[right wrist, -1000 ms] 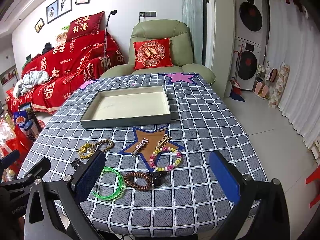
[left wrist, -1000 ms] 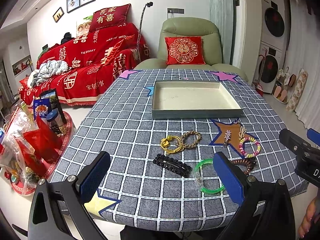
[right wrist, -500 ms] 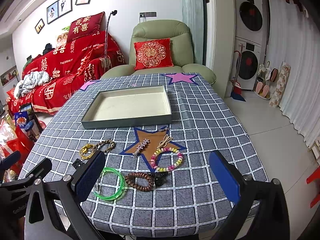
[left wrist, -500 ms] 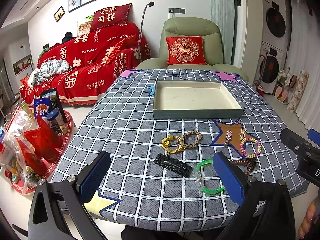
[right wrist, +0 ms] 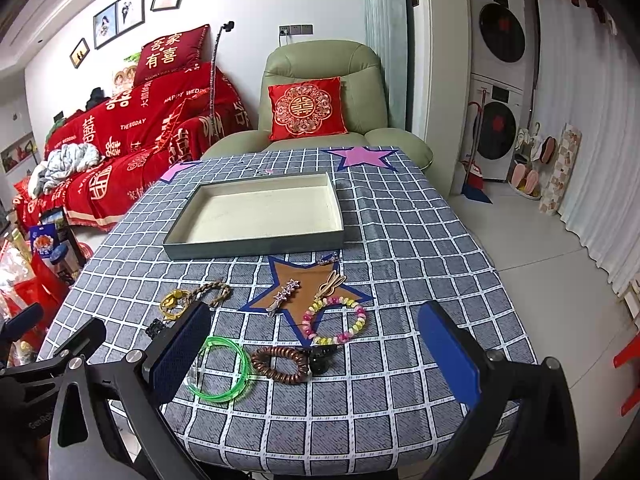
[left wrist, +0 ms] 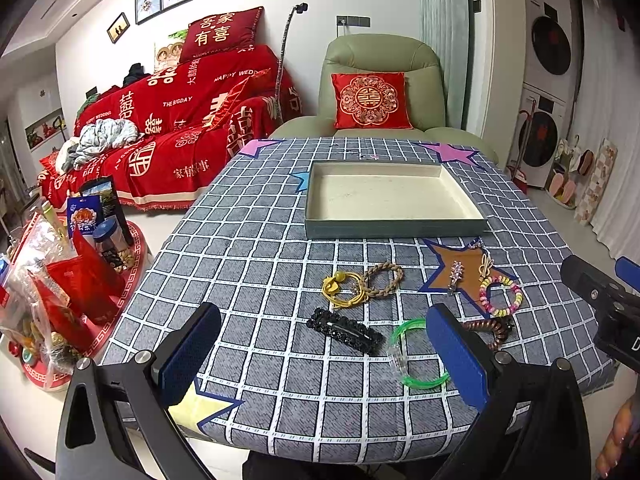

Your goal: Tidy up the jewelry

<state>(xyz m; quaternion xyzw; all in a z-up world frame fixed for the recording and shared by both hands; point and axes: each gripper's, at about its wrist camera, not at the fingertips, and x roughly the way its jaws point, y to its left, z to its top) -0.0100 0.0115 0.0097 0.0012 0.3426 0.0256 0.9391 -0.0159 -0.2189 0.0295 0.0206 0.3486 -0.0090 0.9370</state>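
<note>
- Left gripper (left wrist: 324, 354): held level above the near table edge, pointed toward the far end; its 2 blue-padded fingers (left wrist: 191, 350) stand wide apart with nothing between them.
- Right gripper (right wrist: 314, 354): same level pose, beside the left one; its fingers (right wrist: 448, 354) are likewise spread wide and hold nothing.
- Black beaded hair clip (left wrist: 345, 331): on the checked tablecloth (left wrist: 256, 264) just ahead of the left gripper, between its fingers in view, not touched.
- Green bangle (right wrist: 219, 369): flat on the cloth, close to the right gripper's left finger.
- Brown coil hair tie (right wrist: 281, 364): just beside the bangle, ahead of the right gripper.
- Multicoloured bead bracelet (right wrist: 335, 320): further ahead, partly on the brown star patch (right wrist: 304, 290), which also carries 2 small hair clips.
- Yellow hair tie (left wrist: 343, 290) and braided tan ring (left wrist: 383, 280): touching, ahead of the left gripper.
- Shallow grey tray (right wrist: 256, 247): well beyond all items; nothing lies in it.
</note>
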